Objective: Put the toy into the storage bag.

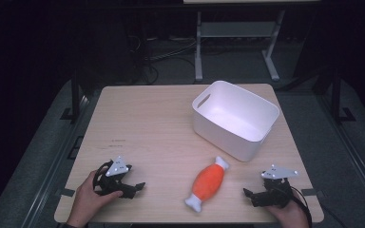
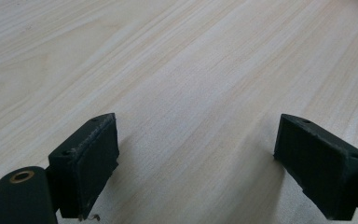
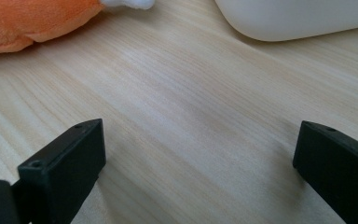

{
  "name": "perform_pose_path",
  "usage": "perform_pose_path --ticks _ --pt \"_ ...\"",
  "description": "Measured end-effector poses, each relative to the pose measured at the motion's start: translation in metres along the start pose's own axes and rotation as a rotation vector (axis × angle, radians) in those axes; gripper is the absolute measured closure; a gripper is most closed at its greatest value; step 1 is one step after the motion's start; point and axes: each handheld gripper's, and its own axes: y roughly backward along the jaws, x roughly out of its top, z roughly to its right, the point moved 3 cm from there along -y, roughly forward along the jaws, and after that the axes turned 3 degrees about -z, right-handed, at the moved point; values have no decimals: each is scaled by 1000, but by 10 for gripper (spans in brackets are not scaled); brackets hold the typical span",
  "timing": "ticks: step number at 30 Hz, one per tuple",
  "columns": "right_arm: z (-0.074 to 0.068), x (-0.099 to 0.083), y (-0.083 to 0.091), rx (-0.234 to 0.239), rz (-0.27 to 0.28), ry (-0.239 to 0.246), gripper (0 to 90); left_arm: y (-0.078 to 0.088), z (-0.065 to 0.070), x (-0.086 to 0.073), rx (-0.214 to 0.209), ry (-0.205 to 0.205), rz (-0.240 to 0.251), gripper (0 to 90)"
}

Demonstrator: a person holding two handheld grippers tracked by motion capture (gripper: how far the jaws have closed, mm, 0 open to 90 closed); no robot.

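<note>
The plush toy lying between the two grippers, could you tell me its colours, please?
Orange body with white ends; clearest in the high view.

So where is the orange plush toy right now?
In the high view the orange plush toy lies on the table's near edge, right of centre, just in front of the white bin and left of the right hand-held gripper.

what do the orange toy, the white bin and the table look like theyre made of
Orange toy: looks like soft plush fabric, with a fuzzy matte nap showing in the right gripper view and white stuffed ends.
White bin: probably moulded plastic, with smooth, slightly glossy walls, rounded corners and a cut-out handle.
Table: pale wood or wood-look laminate, matte, with straight grain lines.
</note>
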Motion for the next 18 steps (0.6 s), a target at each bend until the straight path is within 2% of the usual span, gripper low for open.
perform_pose_path --ticks 5,9,12,14,18 --pt "0 -1 1 -8 13 -6 66 0 0 0 0 0 0 127" --pt "2 -1 5 -5 15 -6 163 0 0 0 0 0 0 127" --pt "2 1 8 1 4 -1 277 0 0 0 0 1 0 127" --pt "2 2 10 13 -1 -2 407 0 0 0 0 1 0 128" --pt "1 7 15 46 12 -1 603 0 0 0 0 0 0 128"
